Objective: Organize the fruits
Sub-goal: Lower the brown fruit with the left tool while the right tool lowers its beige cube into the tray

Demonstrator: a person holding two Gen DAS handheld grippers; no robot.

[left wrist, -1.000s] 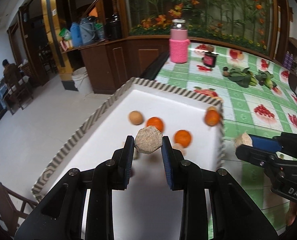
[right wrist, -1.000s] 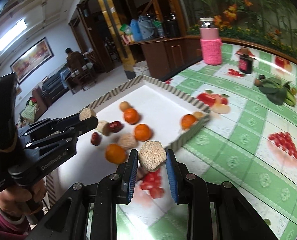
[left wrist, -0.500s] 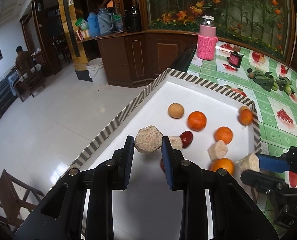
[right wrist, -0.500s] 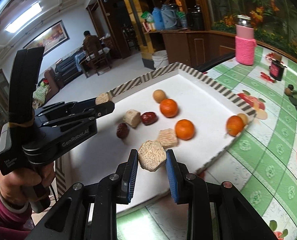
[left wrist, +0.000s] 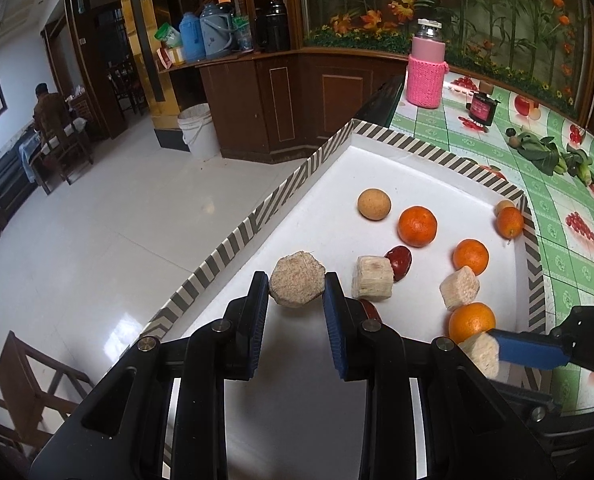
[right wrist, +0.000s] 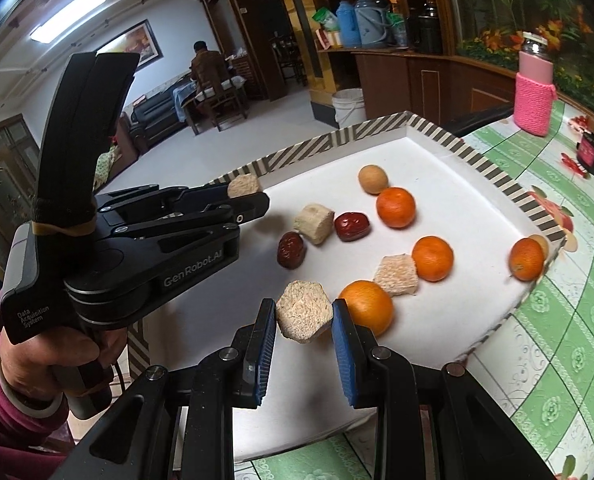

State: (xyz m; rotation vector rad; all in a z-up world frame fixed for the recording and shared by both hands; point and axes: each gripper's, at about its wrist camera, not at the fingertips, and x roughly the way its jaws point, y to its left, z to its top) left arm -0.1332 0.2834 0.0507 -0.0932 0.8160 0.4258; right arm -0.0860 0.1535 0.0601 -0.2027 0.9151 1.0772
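Note:
A white tray [left wrist: 437,156] with a striped rim [right wrist: 449,140] holds several oranges [left wrist: 417,226] [right wrist: 395,207], red dates [right wrist: 351,226], a tan round fruit [left wrist: 374,204] and pale sugarcane chunks [left wrist: 373,278] [right wrist: 396,276]. My left gripper [left wrist: 296,292] is shut on a hexagonal sugarcane chunk [left wrist: 296,285] above the tray's near left part; it also shows in the right wrist view [right wrist: 244,196]. My right gripper [right wrist: 304,320] is shut on another sugarcane chunk [right wrist: 304,317] above the tray's near edge, beside an orange [right wrist: 367,306].
The tray sits on a green fruit-print tablecloth [right wrist: 557,340] at the table's left edge, above a white tiled floor [left wrist: 97,232]. A pink-sleeved bottle [left wrist: 427,68], a dark cup [left wrist: 482,106] and leafy greens [left wrist: 545,156] stand farther back.
Both grippers, each still holding its chunk, have moved left and back over the tray; the right one came from over the tablecloth to the tray's near edge.

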